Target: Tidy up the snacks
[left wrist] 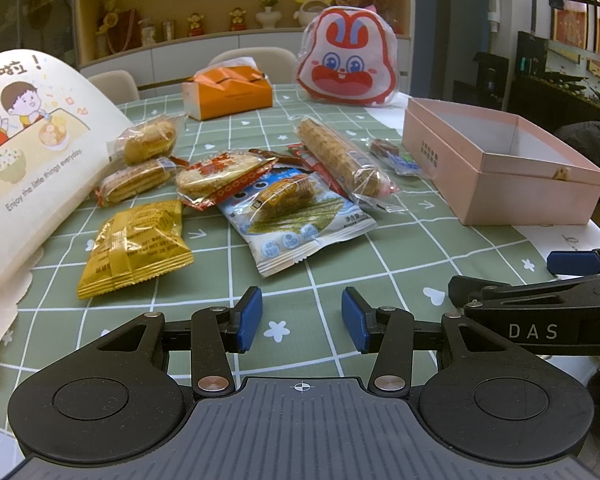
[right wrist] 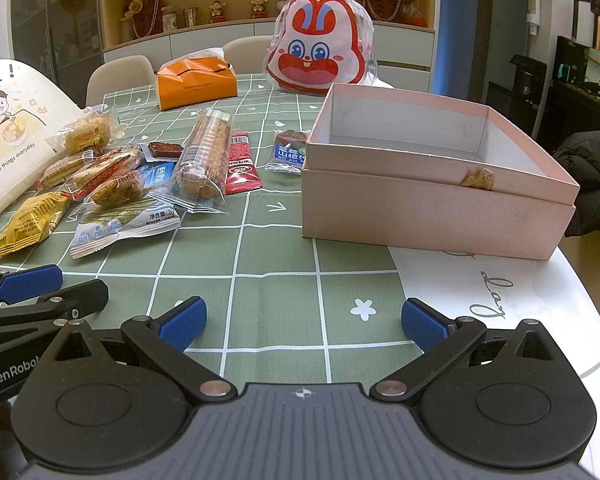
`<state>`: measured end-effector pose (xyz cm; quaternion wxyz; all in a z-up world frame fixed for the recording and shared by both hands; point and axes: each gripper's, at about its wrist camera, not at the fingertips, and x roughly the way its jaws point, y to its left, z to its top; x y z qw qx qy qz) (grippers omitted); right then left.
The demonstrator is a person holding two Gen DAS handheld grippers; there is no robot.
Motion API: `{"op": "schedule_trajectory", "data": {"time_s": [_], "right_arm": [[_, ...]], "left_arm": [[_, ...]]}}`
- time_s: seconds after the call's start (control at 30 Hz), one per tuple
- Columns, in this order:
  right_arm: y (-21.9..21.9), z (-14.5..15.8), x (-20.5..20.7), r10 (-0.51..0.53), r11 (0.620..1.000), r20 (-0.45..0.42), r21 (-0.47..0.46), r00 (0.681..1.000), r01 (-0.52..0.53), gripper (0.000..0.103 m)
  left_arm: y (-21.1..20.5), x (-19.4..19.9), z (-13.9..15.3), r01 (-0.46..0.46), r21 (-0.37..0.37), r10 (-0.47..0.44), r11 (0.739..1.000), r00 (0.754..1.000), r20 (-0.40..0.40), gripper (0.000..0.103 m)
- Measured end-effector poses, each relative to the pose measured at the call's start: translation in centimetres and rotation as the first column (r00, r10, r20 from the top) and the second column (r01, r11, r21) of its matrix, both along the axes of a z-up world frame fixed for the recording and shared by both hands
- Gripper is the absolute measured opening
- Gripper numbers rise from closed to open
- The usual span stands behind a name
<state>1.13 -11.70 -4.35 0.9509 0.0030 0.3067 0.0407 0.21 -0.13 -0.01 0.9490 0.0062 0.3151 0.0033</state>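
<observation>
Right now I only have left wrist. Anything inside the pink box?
Observer: Right wrist looks into the pink box: the floor in view is bare white, no snacks.
Operator: Right gripper state?
Observer: The right gripper is open wide, nothing between its fingers.
Operator: What's behind the long cracker pack?
Observer: A red sachet lies flat along the box side of the long cracker pack.

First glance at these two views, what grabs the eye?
The red-and-white rabbit-face bag standing at the table's far edge, then the open pink box on the right, apparently empty. Left of the box, a loose scatter of wrapped snacks covers the green checked tablecloth.
</observation>
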Motion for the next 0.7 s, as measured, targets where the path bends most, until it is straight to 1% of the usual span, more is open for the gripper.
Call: {"op": "schedule_trajectory", "data": {"time_s": [0.37, 0.5, 0.57, 0.6, 0.63, 0.7], "right_arm": [[0.0, 0.0, 0.0, 0.0, 1.0, 0.0, 0.0, 1.0, 0.0, 0.103], [0.0, -0.1, 0.1, 0.0, 1.0, 0.0, 0.0, 1.0, 0.0, 0.103], [0.0, -0.3, 0.2, 0.013, 1.0, 0.001, -0.001, 1.0, -0.013, 0.103], [0.0, -0.4, 0.4, 0.024, 1.0, -0.005, -0.003, 1.0, -0.024, 0.103], [-0.1, -0.4, 0.7, 0.037, 0.999, -0.017, -0.005, 0.999, -0.037, 0.103], [-0.3, -0.1, 1.1, 0.06, 0.998, -0.045, -0.005, 0.997, -0.061, 0.103]], "left_arm": [[-0.3, -0.2, 0.0, -0.001, 0.004, 0.001, 1.0, 1.0, 0.0, 0.05], [0.1, -0.3, 0.1, 0.014, -0.014, -0.014, 1.0, 1.0, 0.003, 0.049], [0.5, -0.4, 0.1, 0.044, -0.043, -0.044, 0.998, 0.999, 0.004, 0.049], [0.9, -0.4, 0.3, 0.063, -0.072, -0.063, 0.995, 0.998, -0.001, 0.047], [1.6, -0.4, 0.5, 0.08, -0.111, -0.081, 0.991, 0.997, -0.007, 0.045], [3.2, -0.3, 1.3, 0.101, -0.21, -0.104, 0.973, 0.995, -0.005, 0.045]]}}
